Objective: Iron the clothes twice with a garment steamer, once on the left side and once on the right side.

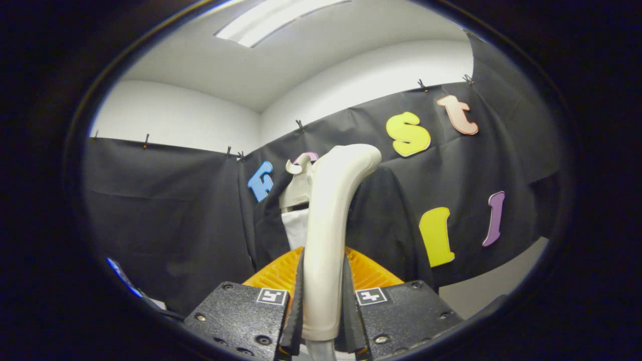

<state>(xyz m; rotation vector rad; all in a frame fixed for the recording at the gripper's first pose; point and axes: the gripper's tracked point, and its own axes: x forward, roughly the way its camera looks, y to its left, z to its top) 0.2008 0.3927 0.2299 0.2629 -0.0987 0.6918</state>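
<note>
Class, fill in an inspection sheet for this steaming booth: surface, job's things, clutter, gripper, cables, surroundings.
Surface: pale strip of floor or table beside the cloth; cannot tell which.
Job's things: cream steamer handle upright between the fingers; steamer head beyond, near a dark garment with a white part.
Clutter: orange ribbed piece behind the handle.
Gripper: gripper shut on the handle.
Cables: nothing seen.
Surroundings: black cloth wall, white ceiling, strip light.

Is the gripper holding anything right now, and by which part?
Yes: the gripper is shut on the garment steamer, both fingers pressing the lower part of its handle.
</note>
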